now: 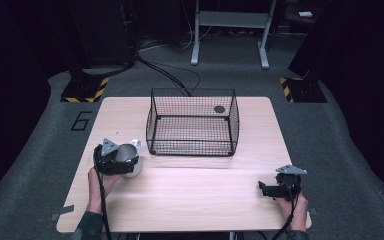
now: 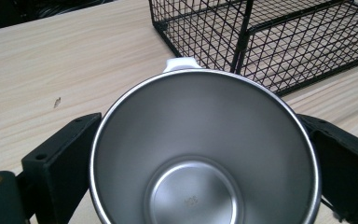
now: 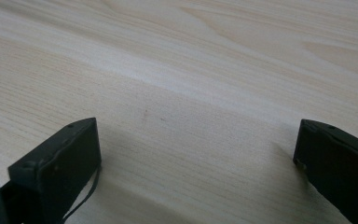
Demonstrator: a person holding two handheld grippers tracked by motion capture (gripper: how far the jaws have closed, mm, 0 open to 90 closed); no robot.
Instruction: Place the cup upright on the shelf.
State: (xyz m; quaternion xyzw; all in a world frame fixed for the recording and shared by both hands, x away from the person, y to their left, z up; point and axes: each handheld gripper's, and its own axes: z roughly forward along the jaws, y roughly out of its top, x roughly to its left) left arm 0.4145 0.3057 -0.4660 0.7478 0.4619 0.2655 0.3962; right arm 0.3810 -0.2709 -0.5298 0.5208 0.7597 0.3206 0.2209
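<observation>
While the left gripper (image 2: 200, 154) grips a steel cup (image 2: 205, 154) at the worktop's (image 1: 190, 195) near-left, just beside the wire basket (image 1: 192, 122), the right gripper (image 1: 264, 188) rests released near-right. Step: carrying; next likely lift over the rim.

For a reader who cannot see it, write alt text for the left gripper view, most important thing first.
A steel cup sits between the left gripper's two black jaws, its empty, shiny inside facing the camera. Beyond its rim stands a black wire basket on a pale wooden table.
</observation>
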